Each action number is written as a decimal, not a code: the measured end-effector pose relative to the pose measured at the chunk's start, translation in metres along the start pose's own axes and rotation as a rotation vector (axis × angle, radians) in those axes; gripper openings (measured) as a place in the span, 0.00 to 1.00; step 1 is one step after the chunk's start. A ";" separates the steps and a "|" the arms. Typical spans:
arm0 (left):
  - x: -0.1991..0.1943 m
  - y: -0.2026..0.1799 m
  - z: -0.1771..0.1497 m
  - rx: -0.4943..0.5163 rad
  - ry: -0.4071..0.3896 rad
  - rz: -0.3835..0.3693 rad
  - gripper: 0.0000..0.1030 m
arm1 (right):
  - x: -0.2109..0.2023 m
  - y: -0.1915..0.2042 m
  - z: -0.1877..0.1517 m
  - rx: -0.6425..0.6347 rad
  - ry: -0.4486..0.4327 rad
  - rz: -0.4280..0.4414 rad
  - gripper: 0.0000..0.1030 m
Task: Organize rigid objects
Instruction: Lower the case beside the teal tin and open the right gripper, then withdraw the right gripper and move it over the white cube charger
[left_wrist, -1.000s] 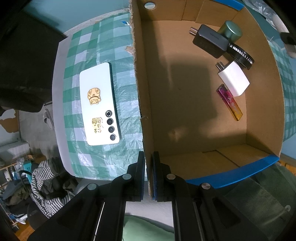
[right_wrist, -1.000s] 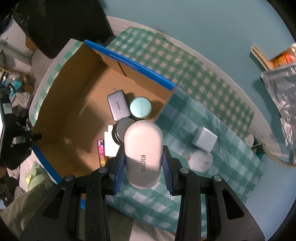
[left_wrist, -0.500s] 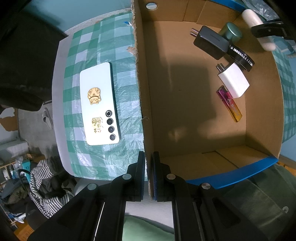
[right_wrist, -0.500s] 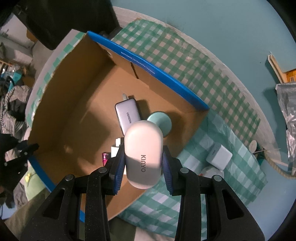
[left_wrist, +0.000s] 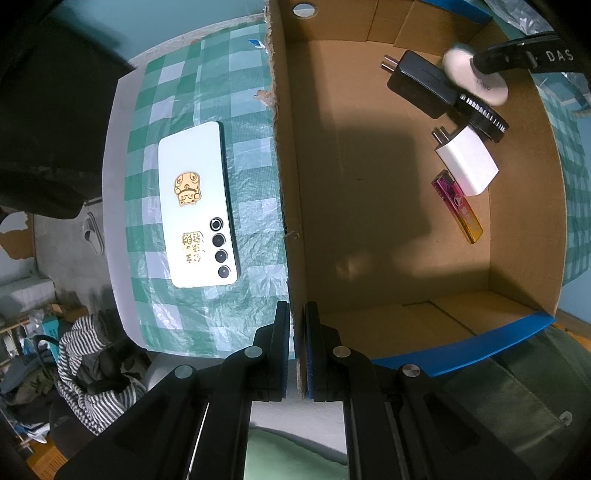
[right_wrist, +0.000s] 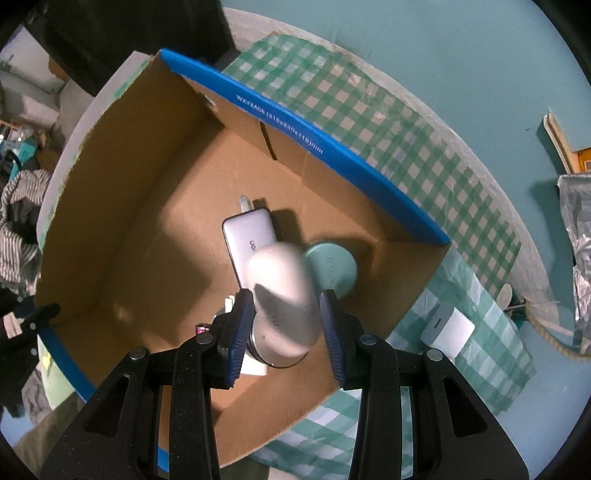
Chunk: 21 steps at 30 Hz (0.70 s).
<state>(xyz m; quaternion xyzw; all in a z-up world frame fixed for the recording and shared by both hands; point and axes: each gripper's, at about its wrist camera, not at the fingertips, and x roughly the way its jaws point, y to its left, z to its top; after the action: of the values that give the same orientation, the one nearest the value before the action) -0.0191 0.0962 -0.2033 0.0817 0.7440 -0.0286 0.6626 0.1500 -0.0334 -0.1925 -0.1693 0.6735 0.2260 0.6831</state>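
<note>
Right gripper: the white rounded case sits between the two blue pads, partly parted to its width. Case is motion-blurred here, so I cannot tell whether the pads still press on it or have just let go. It hangs over the cardboard box, above the black round lid and just beside the teal round tin and the grey charger.

Left gripper: jaws pinched together on the box's near wall, edge of the cardboard between the pads.

Hard to read: lettering on the case is smeared. The white plug adapter and the pink-yellow lighter are nearly covered by the case and fingers in the right wrist view. The tin is hidden behind the case in the left wrist view.

Against a second ago: right gripper has come in over the box and lower; then it hung outside the box wall with "KINYO" crisp. Phone, lying outside the box on the checked cloth, unchanged; left gripper unmoved.
</note>
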 end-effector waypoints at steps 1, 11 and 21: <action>0.000 0.000 0.000 0.000 0.000 0.000 0.07 | -0.001 0.000 0.000 0.002 -0.004 -0.001 0.35; 0.000 0.000 0.000 0.001 -0.001 0.002 0.07 | -0.026 -0.009 -0.003 0.019 -0.058 -0.007 0.41; -0.002 0.000 0.001 0.004 -0.001 0.005 0.07 | -0.054 -0.023 -0.018 0.031 -0.104 -0.015 0.43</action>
<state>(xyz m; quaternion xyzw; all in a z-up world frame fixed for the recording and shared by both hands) -0.0175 0.0958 -0.2016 0.0850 0.7432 -0.0284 0.6630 0.1476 -0.0666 -0.1409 -0.1516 0.6392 0.2188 0.7215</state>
